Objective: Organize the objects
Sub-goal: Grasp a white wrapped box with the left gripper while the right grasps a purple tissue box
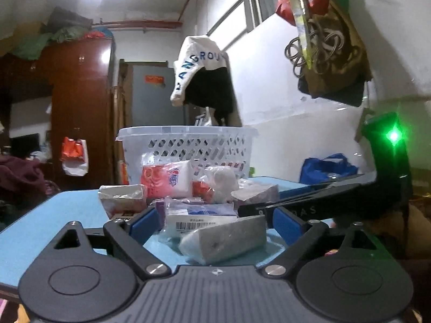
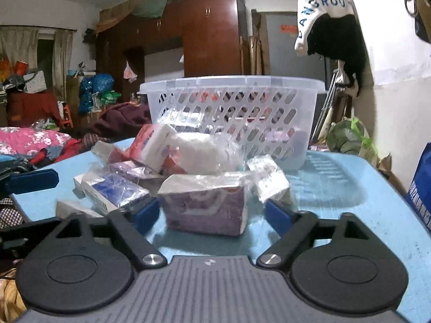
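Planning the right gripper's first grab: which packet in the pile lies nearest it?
The purple packet, lying between the open right gripper's fingers; the other packets sit farther back, toward the basket.

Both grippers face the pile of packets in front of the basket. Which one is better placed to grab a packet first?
Probably the right gripper: it is open with the purple packet squarely between its fingers. The left gripper is also open, but the grey packet lies tilted across its gap.

Table: we record a pile of wrapped packets at its middle, and behind the pile, at the far edge, a basket. Nearest us in the right wrist view, one boxed pack lies before the pile. In the left wrist view a wrapped block lies foremost, a barcoded box just behind it.
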Motion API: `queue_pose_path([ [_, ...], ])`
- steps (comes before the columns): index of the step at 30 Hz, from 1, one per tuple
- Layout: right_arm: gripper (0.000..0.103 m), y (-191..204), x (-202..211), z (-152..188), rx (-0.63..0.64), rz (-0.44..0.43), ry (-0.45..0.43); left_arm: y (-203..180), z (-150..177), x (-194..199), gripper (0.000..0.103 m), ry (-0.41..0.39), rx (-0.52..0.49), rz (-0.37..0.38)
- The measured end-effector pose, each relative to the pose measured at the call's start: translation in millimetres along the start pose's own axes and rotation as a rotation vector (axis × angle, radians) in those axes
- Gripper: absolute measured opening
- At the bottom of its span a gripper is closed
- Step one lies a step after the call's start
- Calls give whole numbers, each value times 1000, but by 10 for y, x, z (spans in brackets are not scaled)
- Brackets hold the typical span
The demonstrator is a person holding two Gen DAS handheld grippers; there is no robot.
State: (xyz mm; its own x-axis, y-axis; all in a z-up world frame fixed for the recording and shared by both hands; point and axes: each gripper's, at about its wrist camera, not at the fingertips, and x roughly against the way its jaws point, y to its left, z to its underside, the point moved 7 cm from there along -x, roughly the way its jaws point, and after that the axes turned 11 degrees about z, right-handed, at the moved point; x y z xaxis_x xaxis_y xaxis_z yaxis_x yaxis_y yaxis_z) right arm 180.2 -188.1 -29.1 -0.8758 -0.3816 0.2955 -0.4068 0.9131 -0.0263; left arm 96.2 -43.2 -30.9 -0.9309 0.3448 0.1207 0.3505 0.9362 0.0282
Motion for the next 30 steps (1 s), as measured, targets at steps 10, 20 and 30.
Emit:
queue_pose_path([
  [10,68,-127,190,-13,-44,-8,-39,-38,121,-98,94,52,3,-46],
  [20,68,-259,263,44,-50,25,-48,-71,190,-249,85,86,32,-67],
  [30,68,-308,293,65,-45,34,-72,-17,98,-61,84,8,33,-38],
])
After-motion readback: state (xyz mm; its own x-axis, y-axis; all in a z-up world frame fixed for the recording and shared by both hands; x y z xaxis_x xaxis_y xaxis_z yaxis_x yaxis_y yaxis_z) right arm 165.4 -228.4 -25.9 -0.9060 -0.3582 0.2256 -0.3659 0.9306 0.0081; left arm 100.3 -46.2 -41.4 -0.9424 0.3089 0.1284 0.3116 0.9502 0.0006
